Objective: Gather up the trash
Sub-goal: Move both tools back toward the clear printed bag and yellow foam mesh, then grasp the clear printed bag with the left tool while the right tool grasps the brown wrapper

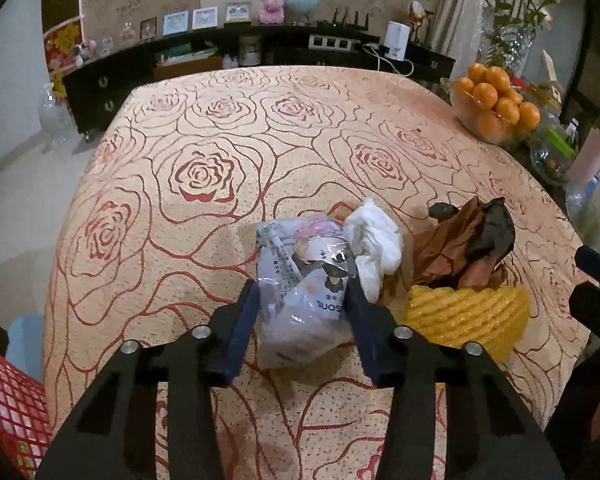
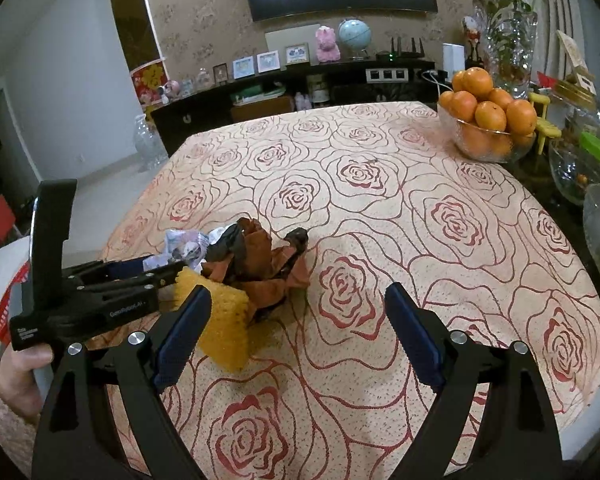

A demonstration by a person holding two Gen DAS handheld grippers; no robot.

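Left gripper (image 1: 302, 292) clamps the wrapper (image 1: 300, 280); next, lift it binward; right gripper (image 2: 298, 316) gapes, sponge (image 2: 220, 320) at nine o'clock.

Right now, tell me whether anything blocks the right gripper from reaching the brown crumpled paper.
Partly. The yellow ridged foam piece lies just ahead of the right gripper's left finger, in front of the brown crumpled paper. The left gripper, shut on the clear plastic wrapper, crowds the pile from the far side.

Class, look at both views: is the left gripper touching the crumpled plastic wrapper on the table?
Touching. In the left wrist view both pads of the left gripper press against the plastic wrapper.
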